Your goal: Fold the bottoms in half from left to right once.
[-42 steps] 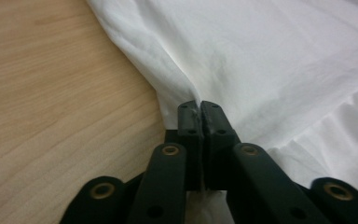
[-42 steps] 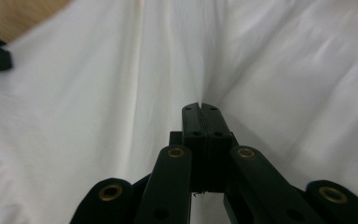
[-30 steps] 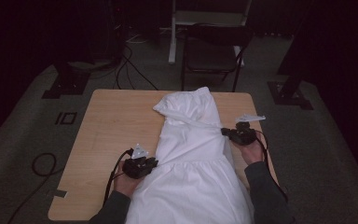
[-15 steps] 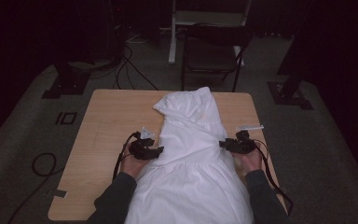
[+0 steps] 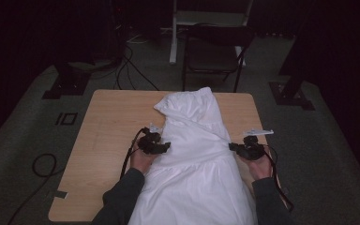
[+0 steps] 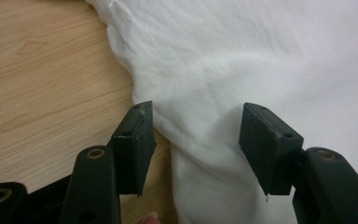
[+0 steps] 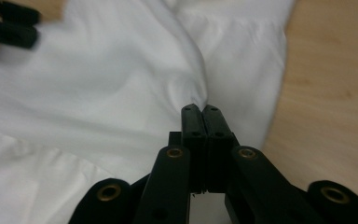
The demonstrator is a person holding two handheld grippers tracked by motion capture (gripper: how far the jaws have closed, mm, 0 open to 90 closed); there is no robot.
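Your right gripper [image 7: 201, 108] pinches a fold of the soft, creased white garment [image 5: 192, 154]; your left gripper [image 6: 196, 116] stands apart over its edge on the wooden table [image 5: 108, 131].

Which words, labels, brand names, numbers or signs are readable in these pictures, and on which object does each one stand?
None: no readable text in any view.
white garment: plain cloth, no print or visible tag.
wooden table: bare wood grain, no marking.
left gripper and right gripper: black jaws, no lettering.
square mark on the floor: an outline, not a letter or number.
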